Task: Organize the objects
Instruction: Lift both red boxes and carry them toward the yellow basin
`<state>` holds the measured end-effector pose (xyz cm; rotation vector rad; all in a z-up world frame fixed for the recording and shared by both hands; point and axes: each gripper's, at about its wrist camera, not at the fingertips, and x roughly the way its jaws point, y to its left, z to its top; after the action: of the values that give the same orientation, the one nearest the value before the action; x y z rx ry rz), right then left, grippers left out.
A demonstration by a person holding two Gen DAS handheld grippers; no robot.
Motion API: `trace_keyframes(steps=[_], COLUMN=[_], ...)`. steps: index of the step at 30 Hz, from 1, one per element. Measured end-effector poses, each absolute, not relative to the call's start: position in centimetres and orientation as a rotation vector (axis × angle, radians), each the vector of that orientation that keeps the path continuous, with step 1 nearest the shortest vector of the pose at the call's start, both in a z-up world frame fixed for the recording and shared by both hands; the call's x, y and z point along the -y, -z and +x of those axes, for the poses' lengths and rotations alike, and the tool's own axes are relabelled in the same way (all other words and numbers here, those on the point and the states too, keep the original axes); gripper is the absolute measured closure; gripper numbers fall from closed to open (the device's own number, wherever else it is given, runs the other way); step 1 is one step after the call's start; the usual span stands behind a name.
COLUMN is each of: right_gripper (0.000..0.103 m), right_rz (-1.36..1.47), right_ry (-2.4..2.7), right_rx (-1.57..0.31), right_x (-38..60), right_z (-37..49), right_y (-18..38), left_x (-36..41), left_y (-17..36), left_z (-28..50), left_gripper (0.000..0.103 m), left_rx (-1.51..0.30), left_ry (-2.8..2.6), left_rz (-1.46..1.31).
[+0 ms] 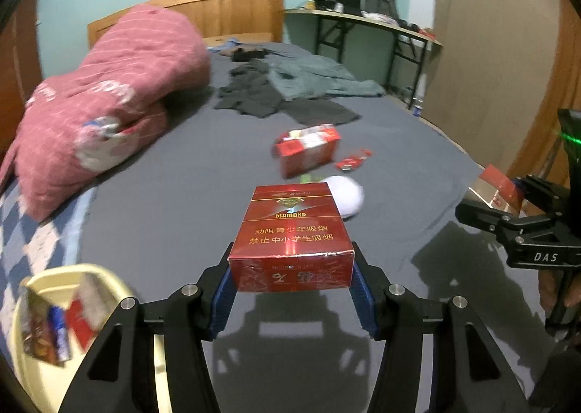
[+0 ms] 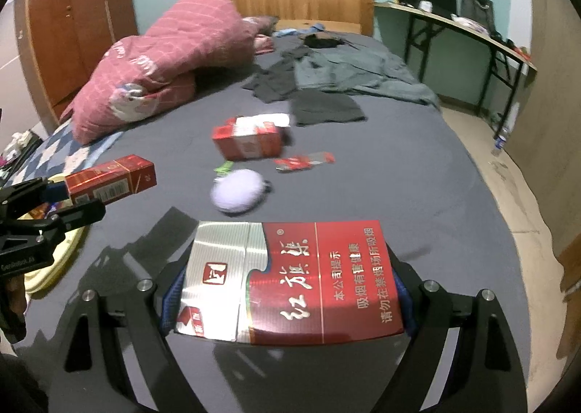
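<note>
My left gripper (image 1: 292, 282) is shut on a red Diamond cigarette pack (image 1: 290, 231), with its blue pads against both sides, above the grey bed sheet. The right wrist view shows that same pack (image 2: 109, 179) at the left, over a cream basin (image 2: 72, 235). My right gripper (image 2: 290, 289) is shut on a red and silver cigarette pack (image 2: 290, 278), lying flat between its fingers. On the bed beyond lie a red carton (image 2: 248, 139), a flat red pack (image 2: 303, 160) and a white fluffy ball (image 2: 238, 191).
The cream basin (image 1: 72, 269) at the lower left holds several packs. A pink quilt (image 1: 109, 93) is heaped at the left. Dark clothes (image 1: 283, 90) lie toward the headboard. A folding desk (image 1: 363, 19) stands along the far right wall.
</note>
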<state>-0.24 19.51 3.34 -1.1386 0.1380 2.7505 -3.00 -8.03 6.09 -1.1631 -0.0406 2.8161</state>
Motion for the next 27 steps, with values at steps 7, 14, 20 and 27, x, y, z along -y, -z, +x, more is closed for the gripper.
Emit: trace_keyframes(steps=[7, 14, 20, 27], right_gripper=[0.016, 0.016, 0.016, 0.016], right_rz=[-1.166, -1.162, -1.154, -1.221], right_ry=[-2.876, -3.053, -3.164, -3.178], right_rx=[-0.028, 0.065, 0.164, 0.357], right_x=[-11.1, -0.8, 6.3, 12.6], right_z=[-3.8, -6.8, -8.0, -9.8], right_y=[-4.6, -7.3, -9.1, -6.4], left_x=[15.5, 23.2, 27.1, 29.7], left_y=[-7.4, -11.0, -13.0, -9.4], left_z=[1.3, 6.6, 9.9, 11.6], left_gripper=[0.048, 0.048, 0.048, 0.048], left_rx=[0.092, 0.133, 0.147, 0.235], left_ry=[-2.95, -3.121, -3.217, -3.216], left_rz=[-1.186, -1.151, -1.123, -1.194])
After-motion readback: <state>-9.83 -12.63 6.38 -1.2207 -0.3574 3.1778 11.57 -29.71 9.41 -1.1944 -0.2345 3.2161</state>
